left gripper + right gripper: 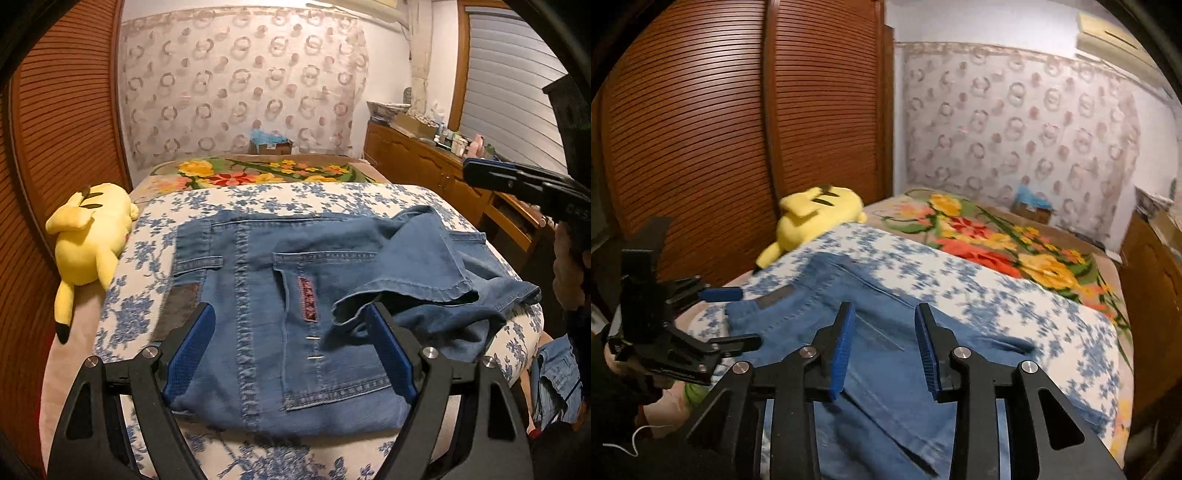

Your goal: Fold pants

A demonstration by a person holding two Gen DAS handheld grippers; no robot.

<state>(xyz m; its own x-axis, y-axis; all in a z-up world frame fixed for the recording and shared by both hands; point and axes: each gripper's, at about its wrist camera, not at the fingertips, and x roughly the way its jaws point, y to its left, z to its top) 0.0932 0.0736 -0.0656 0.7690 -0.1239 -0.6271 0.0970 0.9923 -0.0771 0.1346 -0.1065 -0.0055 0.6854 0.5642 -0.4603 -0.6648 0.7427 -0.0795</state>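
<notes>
Both the left tongs (288, 343) and the right tongs (884, 347) are released, grasping nothing; next, pinch the jeans' (280, 295) rumpled hems (413, 291) squarely and lay them flat on the bed (155, 236).

Warm, dim indoor light is cast evenly; shadows are kept soft. Straight lines are bowed by fisheye distortion, corners are blacked out. Motion blur is seen across the right wrist view.
</notes>
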